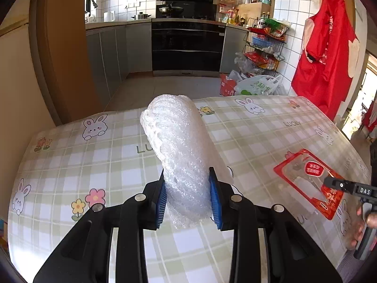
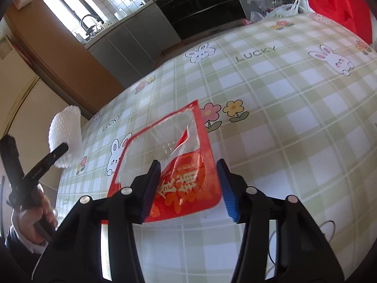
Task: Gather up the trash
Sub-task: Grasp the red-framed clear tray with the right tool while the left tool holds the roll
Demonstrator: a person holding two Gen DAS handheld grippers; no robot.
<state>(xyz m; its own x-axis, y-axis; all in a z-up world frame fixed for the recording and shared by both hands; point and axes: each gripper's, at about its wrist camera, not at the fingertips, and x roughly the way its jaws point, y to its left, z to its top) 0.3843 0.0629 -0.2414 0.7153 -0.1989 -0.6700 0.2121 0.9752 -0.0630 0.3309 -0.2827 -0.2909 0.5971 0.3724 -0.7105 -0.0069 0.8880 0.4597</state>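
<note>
A red packet (image 2: 179, 165) with a see-through window is lying flat on the bench (image 2: 294, 118), which is wearing a green checked cloth with bunnies and flowers. Through the window the packet is looking empty, though the shine is making it hard to be sure. Past the far edge of the bench, a wire rack (image 1: 266, 47) is holding colourful packets and bottles, and some plastic bags (image 1: 256, 86) are sitting on the floor beside it.

The left gripper (image 1: 188, 193) is squeezing a roll of bubble wrap (image 1: 179, 151) between its blue pads (image 1: 161, 202). The roll is sticking up and leaning a little to the left, above the bench. In the right wrist view, the person's left hand (image 2: 35, 214) is holding the handle low at the left edge.

The right gripper (image 2: 188, 186) is hanging over the near end of the red packet with its jaws apart, one blue pad on each side. It is not gripping anything. It is pointing down at the bench, and whether the pads are touching the packet is hard to tell.
</note>
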